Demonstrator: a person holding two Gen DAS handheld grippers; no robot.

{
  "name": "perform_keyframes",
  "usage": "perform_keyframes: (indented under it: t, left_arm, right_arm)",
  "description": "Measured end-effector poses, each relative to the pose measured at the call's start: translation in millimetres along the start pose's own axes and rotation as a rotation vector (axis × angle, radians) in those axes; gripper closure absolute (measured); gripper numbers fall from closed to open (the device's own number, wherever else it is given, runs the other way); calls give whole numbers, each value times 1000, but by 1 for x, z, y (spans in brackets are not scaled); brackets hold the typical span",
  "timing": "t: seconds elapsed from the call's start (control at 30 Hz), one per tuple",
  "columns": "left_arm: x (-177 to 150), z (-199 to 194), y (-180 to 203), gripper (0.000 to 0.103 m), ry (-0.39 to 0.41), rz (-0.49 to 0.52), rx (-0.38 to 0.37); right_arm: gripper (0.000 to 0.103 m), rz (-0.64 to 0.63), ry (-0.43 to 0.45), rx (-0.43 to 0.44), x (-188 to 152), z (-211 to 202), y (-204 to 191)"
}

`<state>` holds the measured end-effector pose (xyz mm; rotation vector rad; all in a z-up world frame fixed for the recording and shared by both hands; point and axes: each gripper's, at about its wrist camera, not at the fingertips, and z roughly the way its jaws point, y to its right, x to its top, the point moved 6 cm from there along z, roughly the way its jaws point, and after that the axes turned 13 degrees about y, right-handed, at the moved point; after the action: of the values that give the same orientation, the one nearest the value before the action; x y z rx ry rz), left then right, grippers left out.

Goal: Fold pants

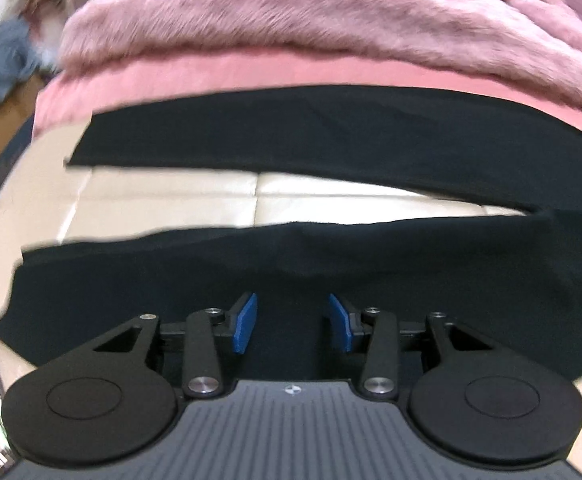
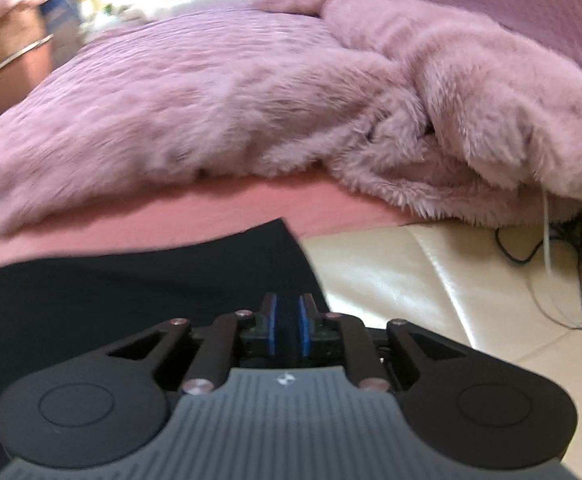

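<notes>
Pink bed is carrying a fluffy mauve faux-fur blanket, long pile, bunched in heaps at the back. A cream, glossy padded edge, leather-look with seams, is running along the bed's near side.

Black pants are lying flat across the pink sheet and that cream edge, matte smooth fabric. Legs are splayed apart in a V, cream showing between them; long axis is running left-right across the left wrist view, crosswise to the fingers.

Left hand-held gripper is hovering over the near leg, blue pads spread wide, pinching nothing; the fabric is sitting directly ahead and under it. Far leg is lying beyond the cream gap.

Right hand-held gripper is sitting at what looks like the waist end, pads pressed nearly together with dark cloth between them — judging it's pinching the pants there, though blur is making contact hard to confirm.

Likely call: left is nearer the near leg, so it's grabbing that to lay onto the far one.
</notes>
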<state>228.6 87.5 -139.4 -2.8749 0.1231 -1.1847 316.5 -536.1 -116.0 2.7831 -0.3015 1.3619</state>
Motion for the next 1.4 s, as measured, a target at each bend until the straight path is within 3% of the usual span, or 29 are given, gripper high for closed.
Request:
perform_keyframes:
  t: [0.13, 0.3, 0.47, 0.7, 0.9, 1.0, 1.1, 1.13, 1.2, 1.3, 1.33, 1.37, 1.4]
  left_arm:
    - [-2, -19, 7, 53, 24, 194, -91]
    - [-28, -31, 8, 52, 9, 488, -120]
    - [-56, -31, -2, 49, -20, 648, -58]
    - [-73, -22, -17, 44, -23, 796, 81]
    - [-66, -6, -23, 46, -14, 791, 214]
    - [-58, -4, -20, 65, -5, 726, 233]
    - [-53, -4, -18, 94, -10, 647, 226]
    - [-51, -6, -19, 100, -3, 622, 231]
    - [-41, -11, -22, 102, 23, 558, 242]
    - [-23, -20, -31, 103, 56, 413, 242]
    - [-18, -23, -34, 103, 66, 374, 245]
    - [-11, -25, -38, 103, 77, 340, 250]
    - [-4, -27, -42, 103, 87, 313, 258]
  right_arm:
    - [80, -133, -16, 83, -21, -50, -20]
    - [76, -326, -84, 127, -72, -104, -39]
    - [63, -489, -126, 117, -117, -138, -46]
    - [58, -819, -149, 56, -154, -149, -49]
    - [58, -991, -163, 43, -162, -144, -44]
    - [58, -1035, -161, 67, -165, -144, -46]
    - [58, -1093, -152, 79, -166, -141, -51]
    - [58, -1112, -144, 80, -167, -141, -54]
    - [59, -1145, -132, 82, -168, -140, -58]
    - [77, -1162, -128, 104, -170, -138, -61]
    - [94, -1156, -135, 116, -170, -137, -61]
    - [103, -1153, -142, 117, -171, -135, -63]
    - [103, -1152, -146, 107, -171, -134, -63]
